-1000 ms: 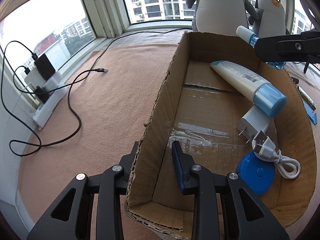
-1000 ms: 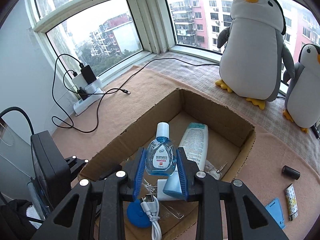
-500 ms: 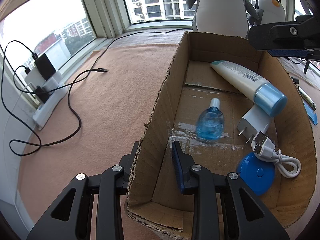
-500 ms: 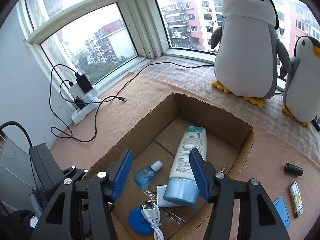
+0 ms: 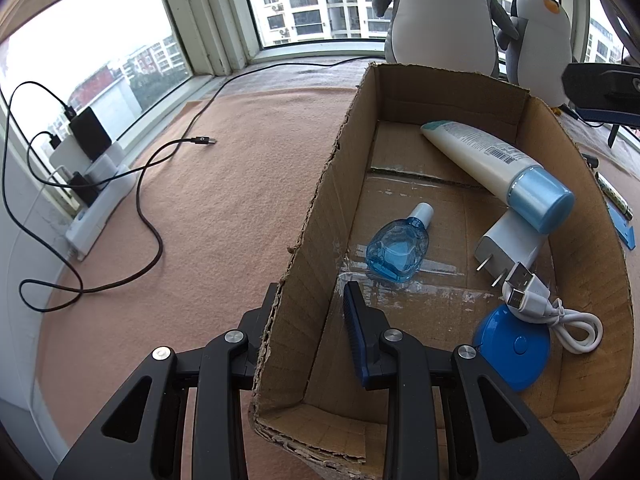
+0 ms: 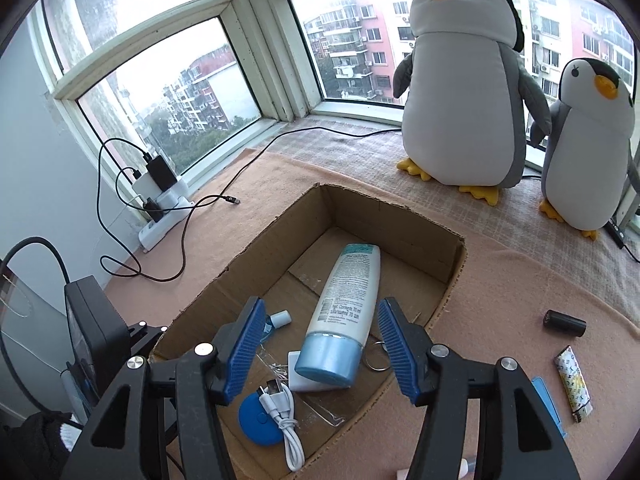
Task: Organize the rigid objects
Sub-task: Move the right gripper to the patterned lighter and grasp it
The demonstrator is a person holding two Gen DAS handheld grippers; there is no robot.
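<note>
The eye-drop bottle (image 5: 398,250) just got dropped into the box (image 5: 320,216), which is being pinched by the left gripper (image 5: 310,330) while the right gripper (image 6: 320,354) is being pulled away empty and wide open, so the blanket's right-edge leftovers look next.

The cardboard box (image 5: 592,216) is brown, the small bottle (image 5: 398,250) clear blue with a white cap. The tube (image 6: 348,300) is white with a pale blue cap, the round disc (image 5: 508,352) bright blue.
</note>
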